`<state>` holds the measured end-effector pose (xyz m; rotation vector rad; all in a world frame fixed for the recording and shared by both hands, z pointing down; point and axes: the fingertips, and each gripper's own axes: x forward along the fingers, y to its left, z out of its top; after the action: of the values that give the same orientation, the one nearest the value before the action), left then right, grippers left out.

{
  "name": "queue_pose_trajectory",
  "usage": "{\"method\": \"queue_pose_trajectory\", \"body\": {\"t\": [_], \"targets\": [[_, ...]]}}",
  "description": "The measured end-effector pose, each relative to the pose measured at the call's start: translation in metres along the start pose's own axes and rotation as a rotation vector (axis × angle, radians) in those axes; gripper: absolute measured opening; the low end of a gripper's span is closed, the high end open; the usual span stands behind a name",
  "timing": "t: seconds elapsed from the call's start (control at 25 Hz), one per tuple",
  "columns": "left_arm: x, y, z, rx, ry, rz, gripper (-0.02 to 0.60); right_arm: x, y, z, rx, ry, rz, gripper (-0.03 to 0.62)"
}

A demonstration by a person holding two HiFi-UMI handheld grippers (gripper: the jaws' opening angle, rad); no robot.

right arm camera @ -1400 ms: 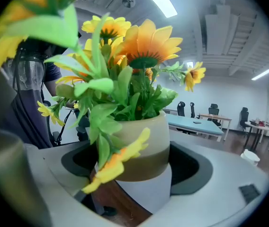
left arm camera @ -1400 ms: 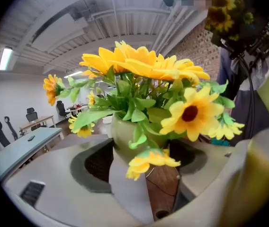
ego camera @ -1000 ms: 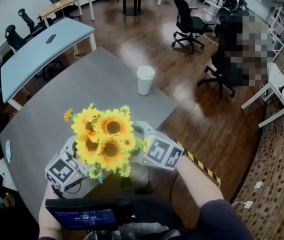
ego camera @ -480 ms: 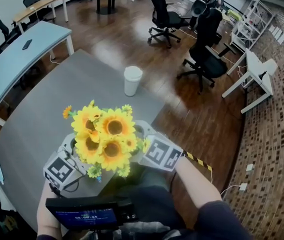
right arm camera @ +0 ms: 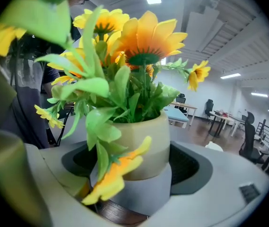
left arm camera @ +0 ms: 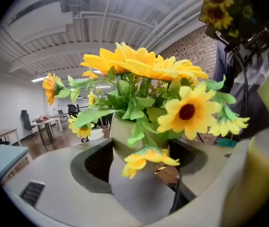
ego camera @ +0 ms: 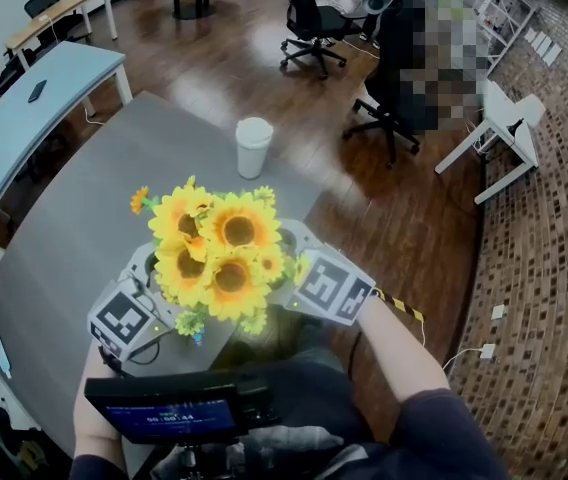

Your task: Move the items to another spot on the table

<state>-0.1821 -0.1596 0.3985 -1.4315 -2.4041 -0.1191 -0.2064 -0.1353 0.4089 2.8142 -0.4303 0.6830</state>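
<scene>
Left gripper [left arm camera: 141, 159] and right gripper [right arm camera: 132, 162] are both clamping the pot [left arm camera: 134, 193] from opposite sides at the table's [ego camera: 74, 218] near right edge. The pot is showing a grey base and beige top, with sunflowers [ego camera: 219, 258] covering it. A cup [ego camera: 254, 146] is sitting by the far right edge, and bare top is spreading left of it.

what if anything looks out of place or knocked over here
Nothing stands out. The flower pot is upright, gripped by the left gripper and the right gripper; the white cup stands upright on the table, nothing spilled.
</scene>
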Motion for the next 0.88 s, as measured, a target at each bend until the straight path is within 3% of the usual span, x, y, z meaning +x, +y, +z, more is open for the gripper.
{"method": "queue_pose_trajectory", "body": {"t": [0.16, 0.52, 0.88], "targets": [[0.015, -0.002, 0.005, 0.020, 0.008, -0.016, 0.390, -0.011, -0.008, -0.008, 0.008, -0.005, -0.021, 0.472], [0.097, -0.023, 0.034, 0.095, 0.065, -0.126, 0.390, -0.077, -0.045, -0.055, 0.087, -0.044, -0.121, 0.472], [0.223, -0.061, 0.078, 0.149, 0.126, -0.175, 0.390, -0.181, -0.101, -0.126, 0.110, -0.074, -0.191, 0.472]]}}
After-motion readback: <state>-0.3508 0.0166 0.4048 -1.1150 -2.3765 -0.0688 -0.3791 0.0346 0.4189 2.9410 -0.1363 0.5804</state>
